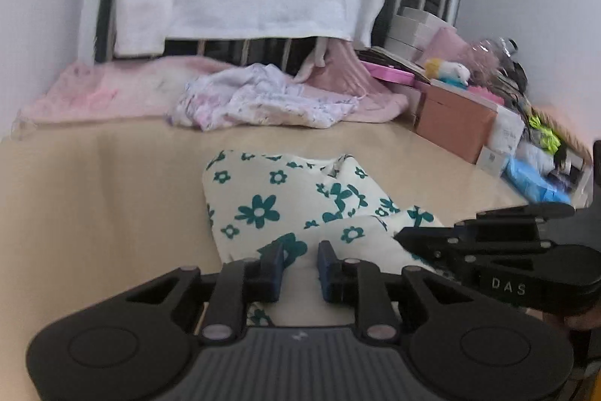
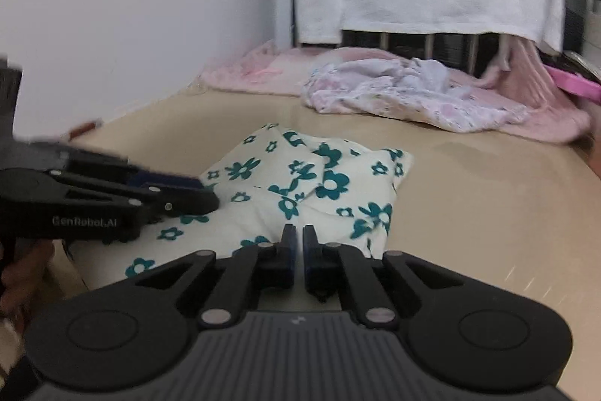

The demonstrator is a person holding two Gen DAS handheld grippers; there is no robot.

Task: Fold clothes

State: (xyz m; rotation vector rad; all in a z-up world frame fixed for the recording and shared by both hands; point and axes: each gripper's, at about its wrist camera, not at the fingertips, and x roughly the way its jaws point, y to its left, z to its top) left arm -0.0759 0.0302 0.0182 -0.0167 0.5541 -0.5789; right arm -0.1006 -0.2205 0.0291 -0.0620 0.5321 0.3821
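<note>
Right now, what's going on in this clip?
A person is folding clothes with two handheld grippers on a beige surface. The cream garment with teal flowers lies bunched and partly folded in front of both. The left gripper has a gap between its fingers, with cloth beneath them; nothing is pinched. The right gripper is nearly closed at the garment's near edge; whether it holds cloth is unclear. A crumpled pale floral garment lies farther back on pink bedding.

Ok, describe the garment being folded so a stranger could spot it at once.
On the beige bed surface, nearest both grippers, lies the cream garment. Unlike the pale crumpled floral cloth behind it on the pink blanket, it carries bold teal flowers.
</note>
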